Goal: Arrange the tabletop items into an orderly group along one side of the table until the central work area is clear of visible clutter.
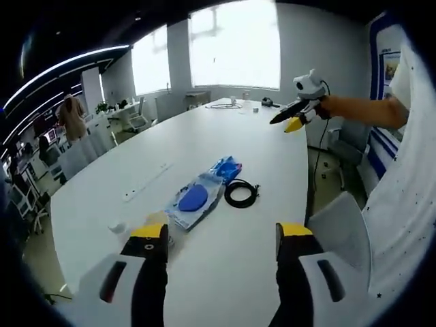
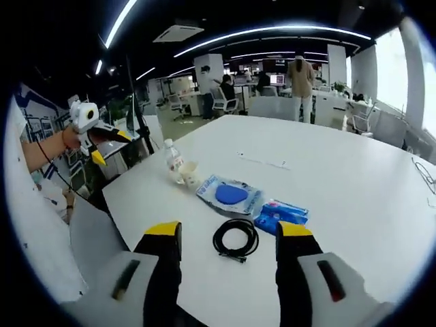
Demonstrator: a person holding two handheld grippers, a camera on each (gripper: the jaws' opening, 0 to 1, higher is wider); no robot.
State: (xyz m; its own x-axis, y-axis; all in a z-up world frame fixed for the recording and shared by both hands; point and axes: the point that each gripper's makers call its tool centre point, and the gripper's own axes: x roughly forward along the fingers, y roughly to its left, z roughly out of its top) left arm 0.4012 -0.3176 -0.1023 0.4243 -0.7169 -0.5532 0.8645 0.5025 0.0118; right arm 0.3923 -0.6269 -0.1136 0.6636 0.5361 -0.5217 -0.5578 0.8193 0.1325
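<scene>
Left gripper view: left hand-held gripper [image 1: 221,240] spread, empty, hovering above the near end of the white bench [image 1: 204,129]. Clutter sits mid-bench: blue-disc pouch [image 1: 193,199], blue packet [image 1: 225,167] touching its far end, black cable coil [image 1: 241,193] just beside both. Right hand-held gripper [image 1: 291,120] is held high off the bench edge; can't tell its jaw state from here.

Right gripper view: right hand-held gripper [image 2: 229,240] spread, empty, above the same cluster. A clear bottle [image 2: 174,161] and a small pale item [image 2: 190,178] stand near the bench edge, just past the pouch.

Risks, my read:
- Pouch and packet are flat and slick, so the jaws may skid over them instead of pinching.
- Coil could unwind if pinched by one loop.
- Bottle is upright near the edge; a sideways nudge could tip it off.
</scene>
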